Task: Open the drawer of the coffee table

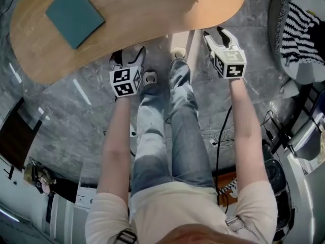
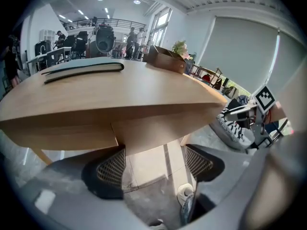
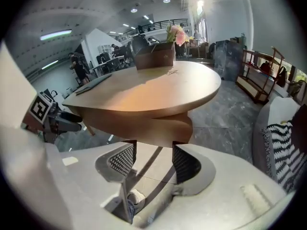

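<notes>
Oval wood coffee table w/ teal book flat on top

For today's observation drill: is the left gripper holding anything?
No, the left gripper has its jaws apart with nothing gripped between them.

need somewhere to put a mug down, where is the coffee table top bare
The coffee table is mostly bare: a wide patch of wood runs from the teal book to the rounded end by the right gripper. The far side holds a wooden box with flowers. Right of the table, a striped cushion and cables crowd the floor.
</notes>
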Action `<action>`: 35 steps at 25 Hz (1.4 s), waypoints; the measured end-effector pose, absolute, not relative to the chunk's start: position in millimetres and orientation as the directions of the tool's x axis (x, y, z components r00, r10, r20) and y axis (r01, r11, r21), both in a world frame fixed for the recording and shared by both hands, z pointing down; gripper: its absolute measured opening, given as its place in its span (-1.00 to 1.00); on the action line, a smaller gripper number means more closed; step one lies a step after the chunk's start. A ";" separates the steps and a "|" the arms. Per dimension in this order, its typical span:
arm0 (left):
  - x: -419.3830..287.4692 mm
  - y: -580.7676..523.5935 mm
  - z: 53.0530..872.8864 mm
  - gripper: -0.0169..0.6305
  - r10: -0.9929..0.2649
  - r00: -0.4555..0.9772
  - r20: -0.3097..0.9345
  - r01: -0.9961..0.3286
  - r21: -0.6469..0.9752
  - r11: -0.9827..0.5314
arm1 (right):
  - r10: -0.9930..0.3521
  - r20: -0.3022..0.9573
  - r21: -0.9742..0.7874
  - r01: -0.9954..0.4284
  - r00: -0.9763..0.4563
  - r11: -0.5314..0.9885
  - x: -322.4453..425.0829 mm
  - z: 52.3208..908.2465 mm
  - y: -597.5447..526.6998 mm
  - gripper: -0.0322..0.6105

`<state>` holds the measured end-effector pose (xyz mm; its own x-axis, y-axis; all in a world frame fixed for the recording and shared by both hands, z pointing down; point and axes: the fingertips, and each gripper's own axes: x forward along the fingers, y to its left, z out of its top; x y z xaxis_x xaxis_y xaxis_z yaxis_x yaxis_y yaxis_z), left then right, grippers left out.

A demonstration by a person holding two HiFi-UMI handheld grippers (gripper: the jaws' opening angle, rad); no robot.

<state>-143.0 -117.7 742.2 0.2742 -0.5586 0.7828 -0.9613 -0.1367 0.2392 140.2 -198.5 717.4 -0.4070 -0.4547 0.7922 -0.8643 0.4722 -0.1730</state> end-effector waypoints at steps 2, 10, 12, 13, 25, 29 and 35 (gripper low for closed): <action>-142.5 -117.6 746.4 0.28 -0.563 0.255 0.786 -0.967 0.221 -0.130 | -0.442 0.802 -0.168 -0.861 -0.402 0.480 145.1 724.8 -202.8 -0.12; -142.7 -122.2 753.2 0.39 -0.582 0.193 0.790 -0.981 0.178 -0.084 | -0.425 0.818 -0.143 -0.853 -0.387 0.502 155.0 739.6 -219.4 0.13; -143.7 -122.2 754.9 0.39 -0.577 0.165 0.800 -0.986 0.143 -0.085 | -0.429 0.815 -0.139 -0.850 -0.390 0.508 153.6 740.1 -223.7 0.17; -145.9 -121.7 755.7 0.39 -0.575 0.146 0.805 -0.989 0.129 -0.072 | -0.430 0.813 -0.139 -0.848 -0.393 0.512 152.4 740.2 -225.5 0.19; -168.4 -145.9 747.9 0.42 -0.606 0.127 0.785 -0.992 0.115 -0.058 | -0.400 0.822 -0.117 -0.807 -0.406 0.579 143.8 744.0 -239.7 0.27; -160.6 -149.0 747.2 0.39 -0.594 0.134 0.793 -0.990 0.132 -0.048 | -0.394 0.818 -0.125 -0.798 -0.419 0.590 139.9 743.6 -240.2 0.25; -158.4 -147.7 747.7 0.36 -0.574 0.140 0.807 -0.990 0.135 -0.051 | -0.384 0.827 -0.128 -0.801 -0.412 0.585 140.9 742.9 -238.8 0.24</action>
<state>-158.4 -147.7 747.7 0.1398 -0.5736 0.8071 -0.9895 -0.0512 0.1349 140.9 -238.8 742.9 -0.4120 -0.3836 0.8265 -0.8009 0.5850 -0.1278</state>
